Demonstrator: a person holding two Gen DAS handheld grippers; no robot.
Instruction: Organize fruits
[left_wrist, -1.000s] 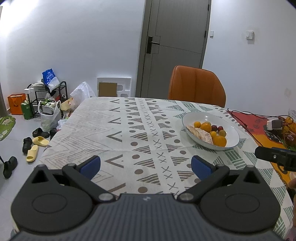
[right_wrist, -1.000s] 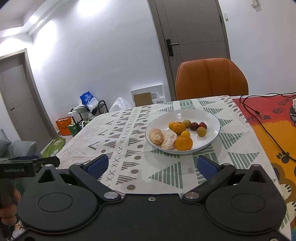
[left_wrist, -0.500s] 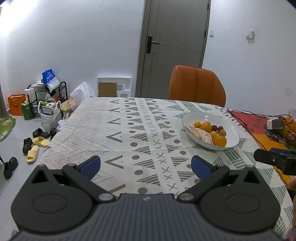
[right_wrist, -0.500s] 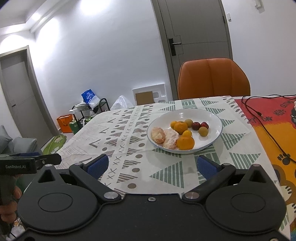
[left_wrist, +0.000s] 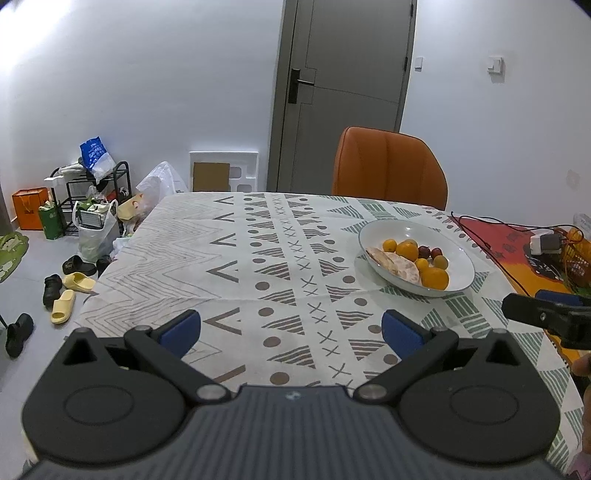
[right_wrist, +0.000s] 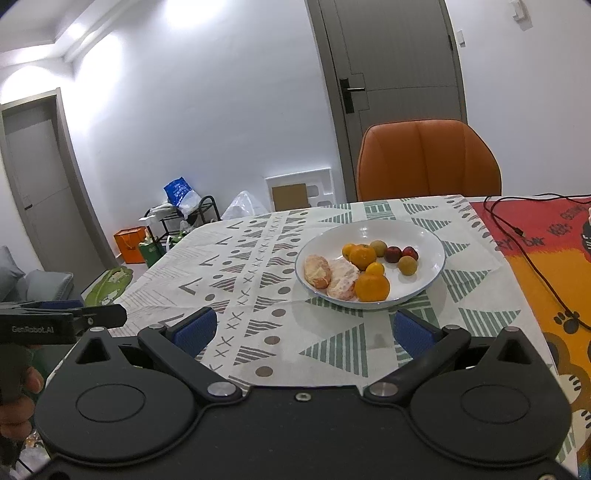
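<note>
A white plate (right_wrist: 424, 236) (left_wrist: 461, 254) sits on the patterned tablecloth and holds oranges (right_wrist: 373, 287) (left_wrist: 435, 277), two peeled citrus fruits (right_wrist: 342, 282), small red fruits (right_wrist: 392, 253) and small yellow-green fruits (right_wrist: 407, 265). My right gripper (right_wrist: 303, 332) is open and empty, above the cloth just short of the plate. My left gripper (left_wrist: 291, 330) is open and empty over the near table edge, left of the plate. Each gripper shows at the edge of the other's view.
An orange chair (right_wrist: 428, 162) stands behind the table. A red-orange mat (right_wrist: 546, 258) with a black cable (right_wrist: 532, 266) lies at the table's right. A charger (left_wrist: 546, 243) and an orange basket (left_wrist: 576, 258) sit there. Bags, a rack (left_wrist: 92, 188) and shoes are on the floor at left.
My right gripper has moved slightly forward and left towards the plate. The left gripper has barely moved. Both stay open.
</note>
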